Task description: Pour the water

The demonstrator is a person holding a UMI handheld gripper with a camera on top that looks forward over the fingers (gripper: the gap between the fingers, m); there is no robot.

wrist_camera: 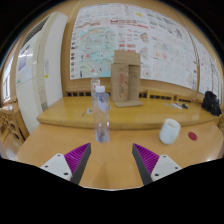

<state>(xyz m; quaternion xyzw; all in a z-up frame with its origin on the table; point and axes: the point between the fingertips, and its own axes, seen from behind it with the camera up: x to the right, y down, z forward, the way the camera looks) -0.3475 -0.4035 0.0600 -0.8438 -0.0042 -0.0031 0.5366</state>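
Note:
A clear plastic water bottle (pixel 101 113) with a white cap stands upright on the wooden table (pixel 120 150), beyond my fingers and slightly left of their midline. A white cup (pixel 170 131) stands on the same table to the right of the bottle, ahead of my right finger. My gripper (pixel 112 158) is open, its two purple pads spread wide, the left fingertip (pixel 78 156) and the right one apart with only bare tabletop between them. It holds nothing.
A brown cardboard box (pixel 126 79) stands on a second table (pixel 70 112) behind the bottle. A black object (pixel 211 102) lies at the far right. Posters (pixel 130 38) cover the back wall. A chair (pixel 9 125) stands at the left.

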